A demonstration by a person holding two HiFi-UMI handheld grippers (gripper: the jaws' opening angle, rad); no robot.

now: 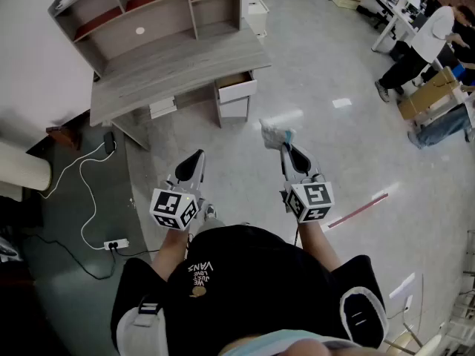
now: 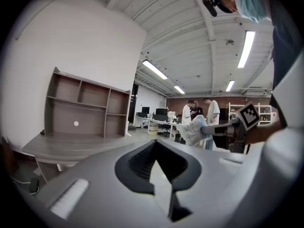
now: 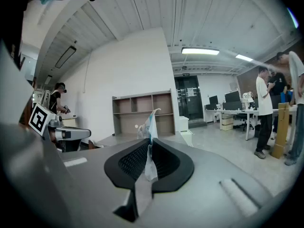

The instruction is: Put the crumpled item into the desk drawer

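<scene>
My right gripper (image 1: 286, 147) is shut on the crumpled item (image 1: 275, 133), a white and light-blue wad that sticks out past its tips; in the right gripper view the crumpled item (image 3: 149, 127) is pinched between the jaws. My left gripper (image 1: 194, 158) is shut with nothing in it, held beside the right one above the floor. The grey desk (image 1: 178, 65) with a shelf unit stands ahead, its drawer (image 1: 236, 86) pulled open on the right side. From the left gripper view, the crumpled item (image 2: 194, 129) shows at the right gripper's tip.
A white cable (image 1: 85, 191) and power strip (image 1: 116, 244) lie on the floor at the left. A white cabinet (image 1: 254, 6) stands behind the desk. People (image 1: 423, 39) and cardboard boxes (image 1: 427, 95) are at the far right. A red-and-white strip (image 1: 358, 210) lies on the floor.
</scene>
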